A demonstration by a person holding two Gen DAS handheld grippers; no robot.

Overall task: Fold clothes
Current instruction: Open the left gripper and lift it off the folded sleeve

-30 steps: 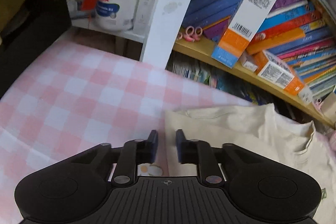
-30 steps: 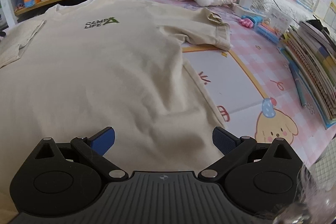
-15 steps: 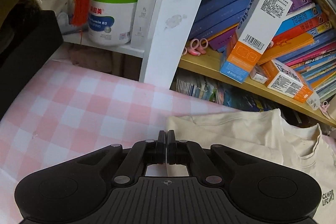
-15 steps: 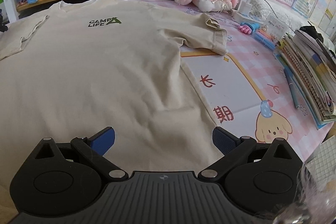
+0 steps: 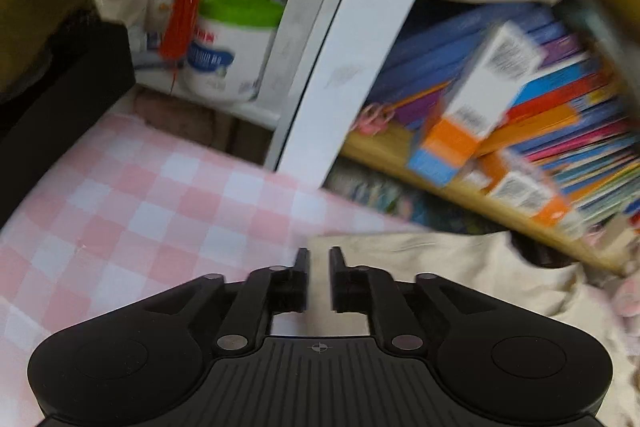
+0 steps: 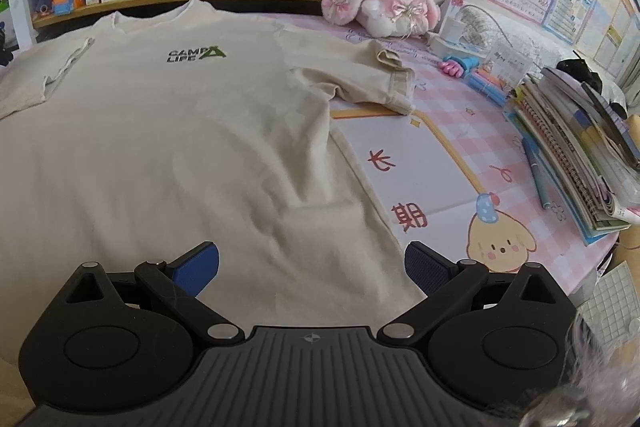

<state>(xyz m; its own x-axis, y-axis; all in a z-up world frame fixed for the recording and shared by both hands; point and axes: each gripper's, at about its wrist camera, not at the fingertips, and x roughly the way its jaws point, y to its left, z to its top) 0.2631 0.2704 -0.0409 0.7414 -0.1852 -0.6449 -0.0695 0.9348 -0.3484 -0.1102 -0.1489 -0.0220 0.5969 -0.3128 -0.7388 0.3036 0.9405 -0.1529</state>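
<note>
A cream T-shirt with a green "CAMP LIFE" print lies flat, front up, on the pink table. Its right sleeve is spread out to the side. My right gripper hangs open wide above the shirt's lower part, with nothing between its blue pads. In the blurred left wrist view, my left gripper is over the edge of the shirt's other sleeve. Its jaws are opening and a narrow gap shows between them. The pads press on nothing, and cream cloth shows through the gap.
A pink checked cloth covers the table. A bookshelf, a white upright board and a green-lidded tub stand behind. A plush rabbit sits at the back, and stacked notebooks lie at the right.
The left jaws closed fully half a second ago and have now parted a little; that view has tilted up and blurred. The right gripper has drawn back slightly, still open.
</note>
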